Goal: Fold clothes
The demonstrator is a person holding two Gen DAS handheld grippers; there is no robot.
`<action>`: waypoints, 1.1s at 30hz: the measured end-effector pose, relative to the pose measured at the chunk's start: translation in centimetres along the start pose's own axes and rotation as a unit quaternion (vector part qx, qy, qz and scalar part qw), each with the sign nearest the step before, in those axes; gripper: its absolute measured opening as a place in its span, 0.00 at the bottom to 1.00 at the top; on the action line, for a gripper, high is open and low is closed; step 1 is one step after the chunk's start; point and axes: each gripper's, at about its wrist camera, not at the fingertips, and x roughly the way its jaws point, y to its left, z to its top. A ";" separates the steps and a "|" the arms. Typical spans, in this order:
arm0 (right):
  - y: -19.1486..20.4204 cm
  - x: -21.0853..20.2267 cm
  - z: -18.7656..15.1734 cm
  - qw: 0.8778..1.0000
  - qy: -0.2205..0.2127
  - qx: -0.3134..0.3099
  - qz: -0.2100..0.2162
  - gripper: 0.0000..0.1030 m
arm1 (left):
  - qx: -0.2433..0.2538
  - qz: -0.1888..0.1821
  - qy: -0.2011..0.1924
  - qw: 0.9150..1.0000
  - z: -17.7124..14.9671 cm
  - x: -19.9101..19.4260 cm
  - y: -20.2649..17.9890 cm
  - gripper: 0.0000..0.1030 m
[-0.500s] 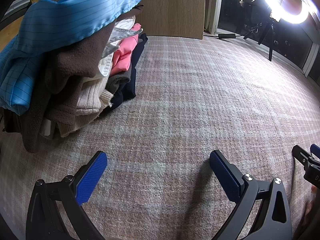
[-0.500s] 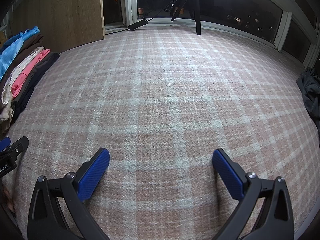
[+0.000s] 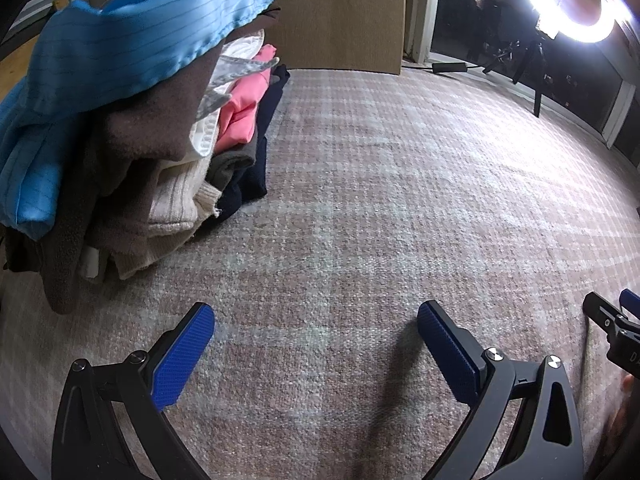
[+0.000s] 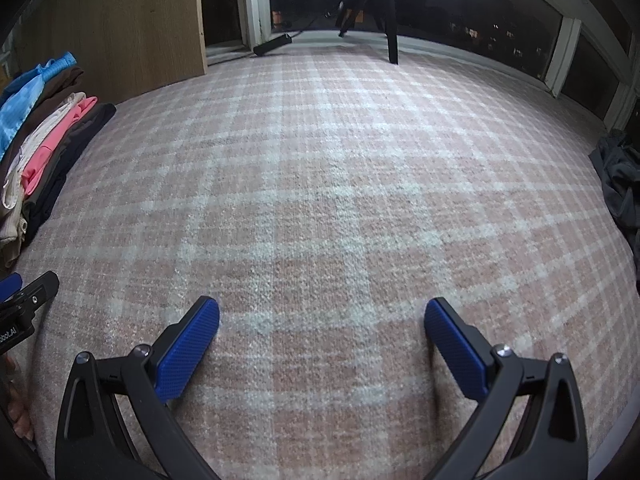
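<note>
A stack of folded clothes sits at the left on the plaid carpet, with a blue striped garment on top, brown, cream, pink and navy pieces below. The stack shows in the right wrist view at the far left. My left gripper is open and empty just above the carpet, right of the stack. My right gripper is open and empty over bare carpet. A crumpled dark grey garment lies at the right edge.
A wooden panel stands behind the stack. A tripod with a bright ring light and a cable stand by the dark windows at the back. The plaid carpet stretches between.
</note>
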 end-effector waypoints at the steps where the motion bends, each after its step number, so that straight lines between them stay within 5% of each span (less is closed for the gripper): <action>1: 0.0 -0.2 -0.1 1.000 0.004 0.002 -0.001 1.00 | 0.005 -0.001 0.001 1.000 0.1 -0.2 -0.2 0.96; 17: -3.1 -12.0 0.5 0.998 -0.056 0.039 -0.014 1.00 | 0.033 -0.072 -0.060 0.995 3.7 -12.0 -2.3 0.95; 33: -13.0 -19.5 1.1 0.992 -0.127 0.025 -0.005 1.00 | 0.048 -0.062 -0.132 0.988 5.1 -19.6 -9.9 0.95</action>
